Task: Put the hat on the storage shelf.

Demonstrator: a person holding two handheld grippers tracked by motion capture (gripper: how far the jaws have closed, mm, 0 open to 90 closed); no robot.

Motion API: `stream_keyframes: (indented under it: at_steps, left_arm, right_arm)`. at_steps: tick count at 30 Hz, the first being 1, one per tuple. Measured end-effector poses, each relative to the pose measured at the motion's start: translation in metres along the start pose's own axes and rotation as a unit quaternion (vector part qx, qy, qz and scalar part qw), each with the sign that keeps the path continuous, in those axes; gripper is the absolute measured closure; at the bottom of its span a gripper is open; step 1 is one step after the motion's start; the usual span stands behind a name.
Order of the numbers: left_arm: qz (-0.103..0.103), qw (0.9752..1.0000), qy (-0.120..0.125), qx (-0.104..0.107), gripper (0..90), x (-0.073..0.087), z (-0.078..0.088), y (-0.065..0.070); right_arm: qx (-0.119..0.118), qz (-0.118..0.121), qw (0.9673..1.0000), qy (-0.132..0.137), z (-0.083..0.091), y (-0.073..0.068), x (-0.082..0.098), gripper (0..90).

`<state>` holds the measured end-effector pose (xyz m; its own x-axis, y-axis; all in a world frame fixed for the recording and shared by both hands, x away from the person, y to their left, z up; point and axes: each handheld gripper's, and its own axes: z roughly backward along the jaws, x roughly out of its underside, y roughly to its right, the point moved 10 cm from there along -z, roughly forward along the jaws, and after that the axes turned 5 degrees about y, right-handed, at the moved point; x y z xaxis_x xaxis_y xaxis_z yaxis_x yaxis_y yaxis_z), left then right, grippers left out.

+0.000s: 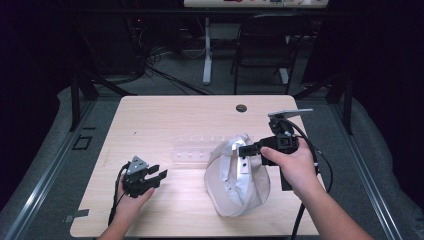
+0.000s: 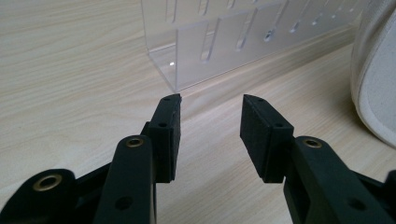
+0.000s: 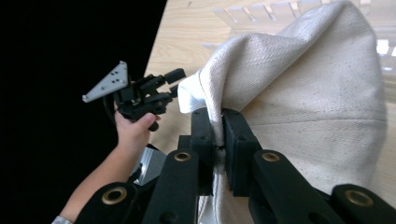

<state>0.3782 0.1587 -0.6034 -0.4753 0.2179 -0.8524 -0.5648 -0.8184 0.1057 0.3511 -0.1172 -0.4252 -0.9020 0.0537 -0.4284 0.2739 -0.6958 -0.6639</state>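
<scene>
A white cloth cap [image 1: 235,175] stands in a heap on the wooden table [image 1: 165,112], right of centre. My right gripper [image 1: 246,150] comes at it from the right and is shut on a fold of the cap's cloth [image 3: 303,93]; both pads pinch the fabric at my right gripper [image 3: 218,116]. My left gripper [image 1: 159,171] rests low over the table at the front left, open, with bare wood between the pads of my left gripper [image 2: 210,100]. It is apart from the cap [image 2: 378,84], whose edge shows at its right.
A clear acrylic rack [image 1: 195,147] with slots lies on the table behind the cap, just ahead of the left gripper's jaws [image 2: 224,42]. A dark round grommet [image 1: 241,108] sits near the table's far edge. A chair [image 1: 265,45] and cables stand beyond the table.
</scene>
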Motion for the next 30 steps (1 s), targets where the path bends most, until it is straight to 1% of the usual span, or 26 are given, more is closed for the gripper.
stream_keyframes:
  at_steps: [3,6,9,10,13,15,17,21,22,23,25,26,27,30]
  left_arm:
    - [0.009,0.9998,0.014,0.008,55.8,-0.003,0.000,0.004]
    - [0.011,0.9998,0.015,0.011,54.7,-0.003,-0.001,0.008]
    - [0.004,0.9998,0.018,0.012,54.1,-0.004,-0.001,0.012]
    - [-0.003,0.9998,0.014,0.014,53.9,-0.004,-0.001,0.013]
    - [-0.014,0.9996,0.021,0.014,53.2,-0.006,-0.002,0.017]
    - [-0.023,0.9994,0.021,0.015,52.7,-0.007,-0.001,0.020]
    - [-0.024,0.9992,0.025,0.020,52.4,-0.008,-0.001,0.024]
    - [-0.028,0.9984,0.034,0.035,52.6,-0.014,0.002,0.034]
    - [-0.032,0.9981,0.038,0.038,52.6,-0.016,0.003,0.037]
    - [-0.035,0.9978,0.039,0.040,52.6,-0.017,0.004,0.039]
    - [-0.037,0.9975,0.040,0.045,52.4,-0.019,0.003,0.043]
    - [-0.038,0.9975,0.035,0.048,52.3,-0.019,0.003,0.045]
    - [-0.038,0.9975,0.036,0.048,52.3,-0.019,0.003,0.046]
    - [-0.034,0.9974,0.033,0.054,52.2,-0.019,0.001,0.051]
  right_arm:
    - [-0.010,0.001,0.9998,0.017,0.006,-0.004,-0.004,84.1]
    - [-0.019,0.000,0.9993,0.031,0.011,-0.006,-0.009,84.0]
    - [-0.029,-0.001,0.9986,0.043,0.016,-0.008,-0.014,84.1]
    - [-0.030,0.000,0.9985,0.046,0.018,-0.008,-0.015,84.1]
    - [-0.031,0.000,0.9981,0.054,0.021,-0.009,-0.019,84.1]
    - [-0.032,-0.002,0.9979,0.057,0.023,-0.011,-0.022,84.1]
    - [-0.036,-0.003,0.9975,0.061,0.024,-0.014,-0.026,84.1]
    - [-0.033,-0.001,0.9973,0.066,0.026,-0.016,-0.031,84.1]
    - [-0.033,-0.004,0.9970,0.070,0.027,-0.017,-0.034,84.0]
    - [-0.033,0.000,0.9970,0.070,0.028,-0.018,-0.036,84.0]
    - [-0.033,0.001,0.9967,0.074,0.031,-0.019,-0.040,84.1]
    - [-0.032,0.000,0.9965,0.078,0.032,-0.020,-0.043,84.1]
    - [-0.033,-0.002,0.9963,0.080,0.033,-0.021,-0.045,84.1]
    - [-0.031,-0.001,0.9963,0.080,0.034,-0.022,-0.050,84.1]
